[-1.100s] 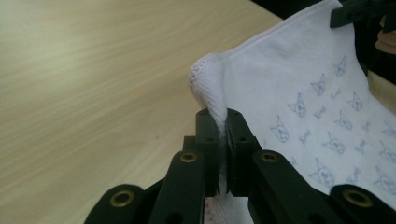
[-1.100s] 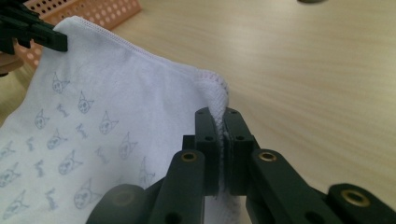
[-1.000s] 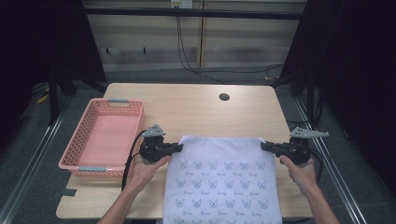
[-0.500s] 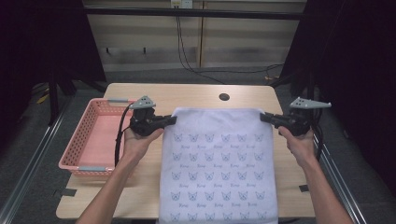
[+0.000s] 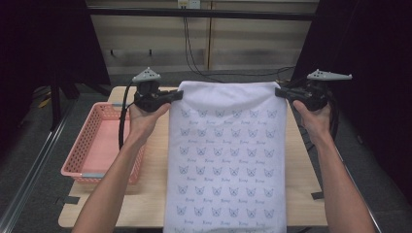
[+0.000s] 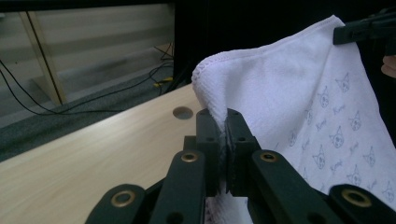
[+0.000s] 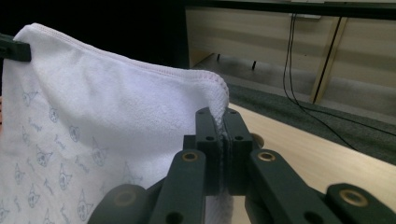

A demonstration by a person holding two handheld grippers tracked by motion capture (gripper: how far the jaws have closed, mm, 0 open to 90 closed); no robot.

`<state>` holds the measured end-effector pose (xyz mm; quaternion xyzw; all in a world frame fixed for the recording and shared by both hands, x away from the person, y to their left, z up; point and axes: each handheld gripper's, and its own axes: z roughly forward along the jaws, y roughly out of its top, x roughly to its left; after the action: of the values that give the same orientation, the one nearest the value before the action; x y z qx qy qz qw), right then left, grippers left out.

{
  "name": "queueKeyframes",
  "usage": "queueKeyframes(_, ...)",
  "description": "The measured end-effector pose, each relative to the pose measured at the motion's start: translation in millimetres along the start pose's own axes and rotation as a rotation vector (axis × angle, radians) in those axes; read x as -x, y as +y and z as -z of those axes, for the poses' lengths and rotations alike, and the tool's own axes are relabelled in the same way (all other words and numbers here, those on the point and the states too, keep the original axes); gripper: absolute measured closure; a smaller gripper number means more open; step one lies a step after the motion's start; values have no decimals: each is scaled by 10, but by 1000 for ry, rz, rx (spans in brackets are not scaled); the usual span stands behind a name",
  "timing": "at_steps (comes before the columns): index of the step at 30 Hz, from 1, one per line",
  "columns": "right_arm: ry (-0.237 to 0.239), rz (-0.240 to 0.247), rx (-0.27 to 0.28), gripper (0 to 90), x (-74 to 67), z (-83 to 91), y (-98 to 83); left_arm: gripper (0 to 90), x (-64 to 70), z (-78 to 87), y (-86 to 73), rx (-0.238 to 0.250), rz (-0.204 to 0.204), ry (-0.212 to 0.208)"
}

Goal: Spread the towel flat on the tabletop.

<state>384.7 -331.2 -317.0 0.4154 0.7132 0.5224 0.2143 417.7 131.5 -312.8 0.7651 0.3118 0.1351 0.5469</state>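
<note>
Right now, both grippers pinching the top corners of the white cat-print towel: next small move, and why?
Probably keep lifting a little. The left gripper and right gripper are each shut on a top corner of the white cat-print towel, stretched flat between them, but its lower part drapes over the near edge of the light wooden table, so it isn't hanging free.

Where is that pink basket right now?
In the high view, the pink basket sits on the left side of the table, beside the hanging white towel and just under the person's left forearm.
</note>
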Motion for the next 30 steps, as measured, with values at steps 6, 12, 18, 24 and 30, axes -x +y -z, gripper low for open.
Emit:
queueKeyframes(6,9,-36,82,874,41,56,194,865,22,47,44,28,-26,-2)
queueKeyframes(12,54,-27,27,875,-40,132,-138,864,157,123,-239,-44,-51,-46)
queueKeyframes(18,109,-21,-8,876,-239,422,-555,864,453,352,-520,-28,-25,-118)
queueKeyframes(24,156,-18,-68,876,-506,698,-1002,864,757,483,-917,-63,-31,-147)
queueKeyframes(30,178,-14,-158,875,-798,938,-1400,864,855,606,-1389,-147,-5,-173)
